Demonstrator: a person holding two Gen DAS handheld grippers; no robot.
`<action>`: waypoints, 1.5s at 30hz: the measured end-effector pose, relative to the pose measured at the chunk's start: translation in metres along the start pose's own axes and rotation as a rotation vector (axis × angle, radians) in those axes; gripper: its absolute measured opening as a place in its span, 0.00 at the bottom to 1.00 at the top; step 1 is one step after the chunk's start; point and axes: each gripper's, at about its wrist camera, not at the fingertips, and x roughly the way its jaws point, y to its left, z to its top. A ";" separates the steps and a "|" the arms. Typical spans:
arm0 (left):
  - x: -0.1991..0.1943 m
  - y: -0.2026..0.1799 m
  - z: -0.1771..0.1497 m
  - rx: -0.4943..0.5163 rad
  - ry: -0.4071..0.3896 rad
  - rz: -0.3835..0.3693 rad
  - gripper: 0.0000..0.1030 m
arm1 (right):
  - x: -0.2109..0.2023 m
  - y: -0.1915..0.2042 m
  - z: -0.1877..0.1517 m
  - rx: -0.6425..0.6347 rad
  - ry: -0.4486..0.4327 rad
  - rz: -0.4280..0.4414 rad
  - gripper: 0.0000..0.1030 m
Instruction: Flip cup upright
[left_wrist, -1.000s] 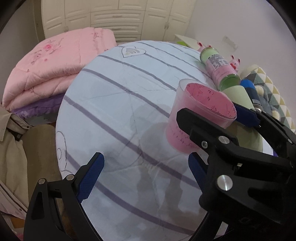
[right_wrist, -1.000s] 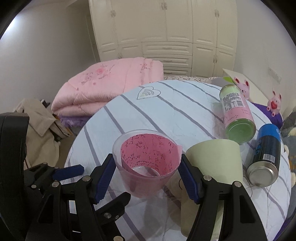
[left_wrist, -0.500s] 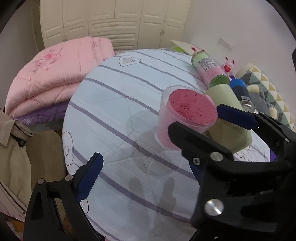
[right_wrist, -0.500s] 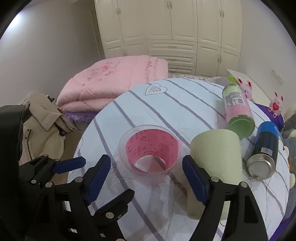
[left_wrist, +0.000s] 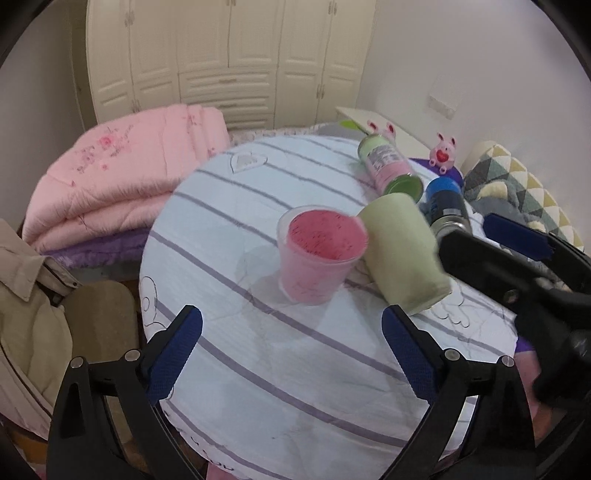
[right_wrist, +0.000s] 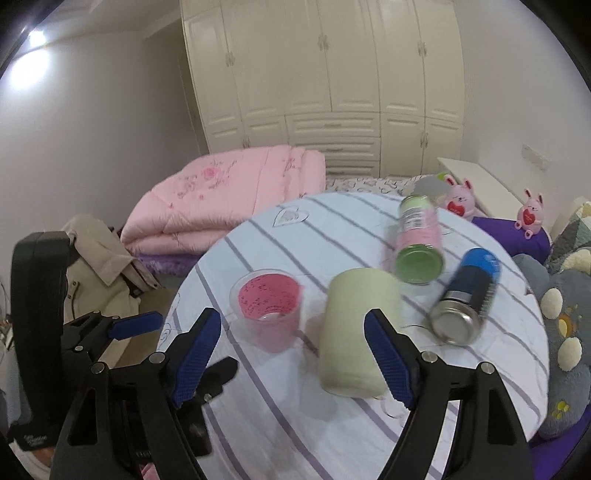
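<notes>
A translucent pink cup (left_wrist: 317, 254) stands upright, mouth up, on the round table with the striped cloth (left_wrist: 295, 350). It also shows in the right wrist view (right_wrist: 267, 308). My left gripper (left_wrist: 291, 354) is open and empty, held back from the cup, near the table's front. My right gripper (right_wrist: 291, 350) is open and empty, raised above the table, nearer to me than the cup. The right gripper shows at the right edge of the left wrist view (left_wrist: 517, 258).
A pale green cup (right_wrist: 354, 332) lies on its side just right of the pink cup. A pink bottle with a green cap (right_wrist: 419, 240) and a blue spray can (right_wrist: 465, 295) lie further right. A folded pink quilt (right_wrist: 221, 206) lies behind the table.
My right gripper opened, let go of the pink cup standing upright, and pulled back and up. My left gripper also drew back from the table.
</notes>
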 end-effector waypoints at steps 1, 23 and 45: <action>-0.003 -0.003 0.000 -0.001 -0.004 0.000 0.96 | -0.006 -0.005 -0.001 0.007 -0.009 -0.003 0.80; -0.039 -0.077 -0.002 0.061 -0.152 0.174 0.99 | -0.056 -0.103 -0.047 0.121 -0.111 -0.012 0.80; -0.026 -0.096 0.000 0.015 -0.149 0.170 0.99 | -0.042 -0.129 -0.068 0.115 -0.164 -0.012 0.80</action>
